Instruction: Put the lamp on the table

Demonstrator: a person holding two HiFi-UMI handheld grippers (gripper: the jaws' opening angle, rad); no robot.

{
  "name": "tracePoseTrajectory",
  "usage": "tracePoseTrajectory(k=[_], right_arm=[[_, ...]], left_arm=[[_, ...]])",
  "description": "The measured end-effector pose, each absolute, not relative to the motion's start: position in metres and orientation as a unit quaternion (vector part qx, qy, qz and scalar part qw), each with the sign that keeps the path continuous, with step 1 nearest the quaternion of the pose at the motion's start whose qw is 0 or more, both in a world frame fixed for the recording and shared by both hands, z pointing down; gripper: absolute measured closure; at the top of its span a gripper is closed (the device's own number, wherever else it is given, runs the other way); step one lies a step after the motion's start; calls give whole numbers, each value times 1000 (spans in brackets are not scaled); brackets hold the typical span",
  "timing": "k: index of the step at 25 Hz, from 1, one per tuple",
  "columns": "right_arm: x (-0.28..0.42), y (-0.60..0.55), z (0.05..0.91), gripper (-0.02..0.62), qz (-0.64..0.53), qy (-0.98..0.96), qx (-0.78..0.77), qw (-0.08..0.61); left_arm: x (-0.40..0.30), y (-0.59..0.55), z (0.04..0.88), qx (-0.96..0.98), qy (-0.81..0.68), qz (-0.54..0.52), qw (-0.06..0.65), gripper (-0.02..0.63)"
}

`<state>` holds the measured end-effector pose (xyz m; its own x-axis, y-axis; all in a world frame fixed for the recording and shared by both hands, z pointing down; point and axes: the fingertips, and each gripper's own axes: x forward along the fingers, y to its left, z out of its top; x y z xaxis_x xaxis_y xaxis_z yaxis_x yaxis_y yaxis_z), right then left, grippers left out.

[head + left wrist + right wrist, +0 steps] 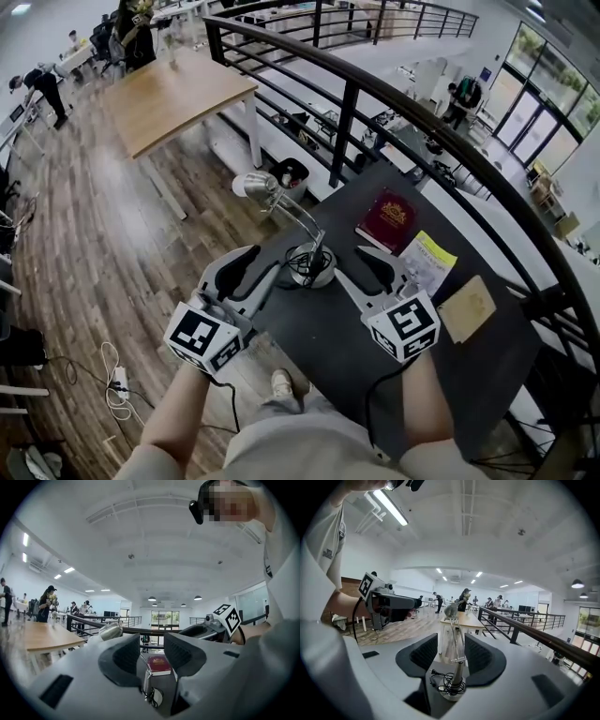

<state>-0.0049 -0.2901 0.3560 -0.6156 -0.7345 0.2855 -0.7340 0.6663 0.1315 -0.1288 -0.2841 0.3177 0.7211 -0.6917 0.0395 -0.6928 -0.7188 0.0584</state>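
Observation:
A silver desk lamp [309,264] stands upright on the dark table [347,352] near its left edge. Its black cord is coiled round the base, and its head [253,185] leans out to the left. My left gripper [251,264] is just left of the base and my right gripper [370,267] just right of it. Both are open, and no pad presses on the lamp. In the left gripper view the lamp's stem [146,684] shows low in the gap of the left gripper [151,651]. In the right gripper view the lamp [455,670] stands beyond the right gripper [452,651].
On the table behind the lamp lie a dark red book [386,217], a yellow leaflet [427,262] and a tan card [466,307]. A black railing [347,103] runs along the table's far side. A wooden table [173,94] stands far left, and a power strip [119,380] lies on the floor.

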Motion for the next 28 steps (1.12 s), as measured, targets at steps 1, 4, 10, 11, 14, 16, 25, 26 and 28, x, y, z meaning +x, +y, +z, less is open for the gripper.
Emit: tracePoseTrajectory(k=[1,4,10,11,14,16,25,26,28], right_arm=[[-6,-286,347,420,-1,-900,408,153],[-6,-277,328,439,1,-902,410,134],[-4,-251,311,490,23,-901,421,102],[-7,-243,306,499,22,-903,417,99],[-17,-220,288,518,1,-910,405,92],[-23,-207,280,525,-17,-913,399,84],[-36,-171,326,582,29,-914,399,70],[-37,-168,332,586,39,-914,397,70],[-40,-161,343,592,56,-916,391,71]], left_arm=[[-128,-278,313,925,-379,20,31,444],[-126,-264,305,913,-405,49,32,449],[-106,-232,278,923,-384,21,-13,533],[-103,-225,271,926,-376,4,-23,574],[-97,-209,266,932,-360,-8,-26,580],[-93,-201,267,938,-346,-21,-14,580],[-90,-165,291,952,-303,-43,0,590],[-90,-164,297,952,-304,-39,3,595],[-92,-162,310,950,-311,-31,8,600]])
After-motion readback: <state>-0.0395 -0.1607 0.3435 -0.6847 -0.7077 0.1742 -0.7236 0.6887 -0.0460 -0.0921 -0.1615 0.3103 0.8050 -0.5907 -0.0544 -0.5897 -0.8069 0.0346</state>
